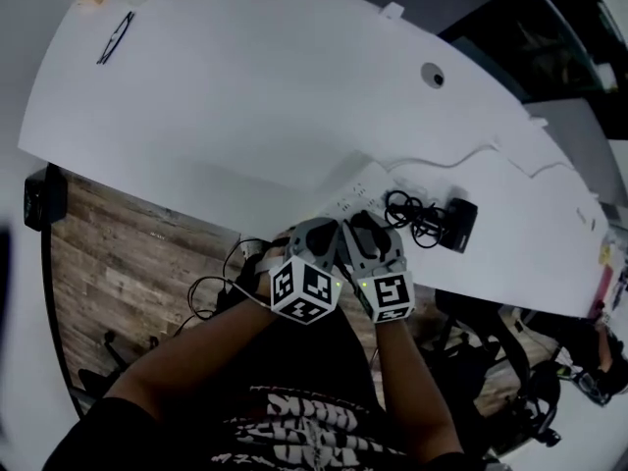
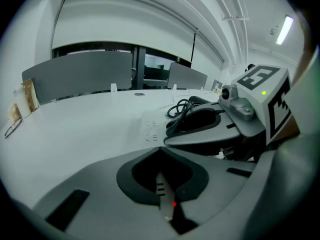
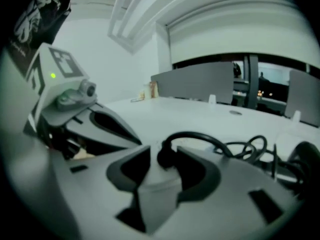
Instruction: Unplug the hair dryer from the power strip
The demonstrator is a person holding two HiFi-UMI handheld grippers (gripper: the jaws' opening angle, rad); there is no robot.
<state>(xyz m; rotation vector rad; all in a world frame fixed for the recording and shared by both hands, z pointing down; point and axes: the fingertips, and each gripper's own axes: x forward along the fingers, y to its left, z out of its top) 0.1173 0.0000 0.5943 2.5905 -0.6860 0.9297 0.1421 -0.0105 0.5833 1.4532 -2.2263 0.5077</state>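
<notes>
Between the parted, unpinching jaws of the right gripper [image 3: 163, 150], at the tips: black plug [image 3: 165, 159], seemingly upright in the power strip [image 1: 358, 194]; just leftward, left gripper [image 2: 160, 150], tips together; ahead-right, cord [image 3: 195, 133] arcing off toward the hair dryer [image 1: 459, 224].

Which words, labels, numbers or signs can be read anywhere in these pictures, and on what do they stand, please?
No text can be read in any view.
On the shirt: white lettering, too distorted to read.
On the power strip: faint marks by the sockets, too small to read.
On the marker cubes: black-and-white square patterns only, no words.
</notes>
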